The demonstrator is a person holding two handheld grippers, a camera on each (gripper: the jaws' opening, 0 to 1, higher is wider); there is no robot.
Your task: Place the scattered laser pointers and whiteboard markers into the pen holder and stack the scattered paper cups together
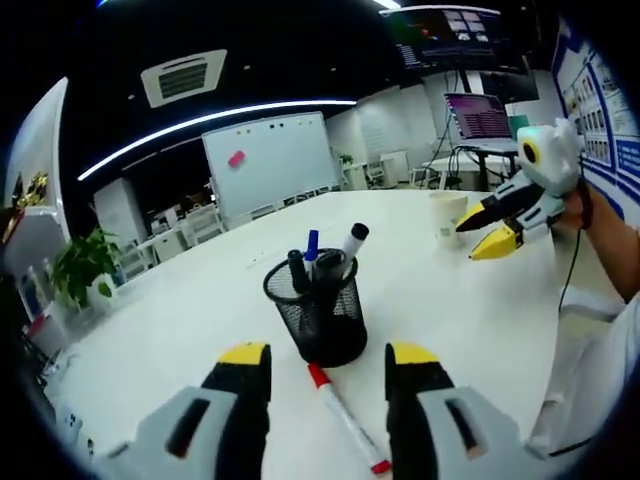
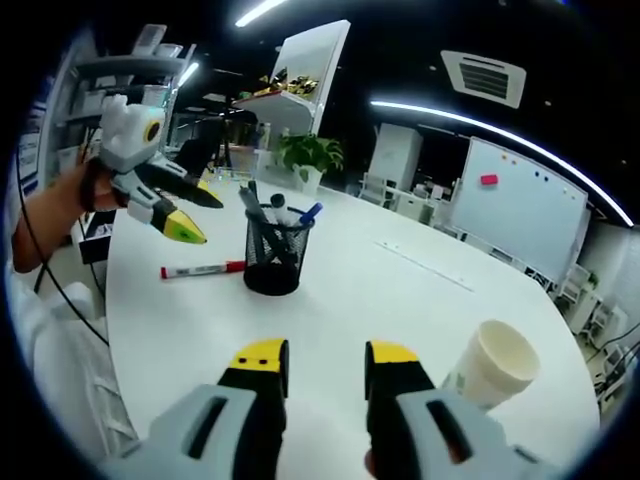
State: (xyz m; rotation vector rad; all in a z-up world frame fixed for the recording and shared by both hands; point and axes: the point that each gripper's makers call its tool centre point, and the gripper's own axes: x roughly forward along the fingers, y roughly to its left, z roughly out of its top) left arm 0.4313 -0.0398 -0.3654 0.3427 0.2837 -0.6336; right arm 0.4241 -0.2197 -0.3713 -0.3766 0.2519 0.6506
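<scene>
Pen holder (image 1: pixel 321 310): black wire mesh, matt. Marker (image 1: pixel 345 415): smooth white plastic barrel, red caps. Cup (image 2: pixel 493 364): off-white matt paper. Surface (image 1: pixel 470 320): smooth white with a soft sheen. Whiteboard (image 1: pixel 272 160): glossy white

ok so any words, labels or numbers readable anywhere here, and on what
No text can be read.
Red whiteboard marker: barrel print too small to read.
Paper cup: a green mark low on its side, blurred.
Blue wall posters: print too small.
Laptop screen and overhead screen: content blurred.
Whiteboard: a pink piece and small dots, no writing visible.
</scene>
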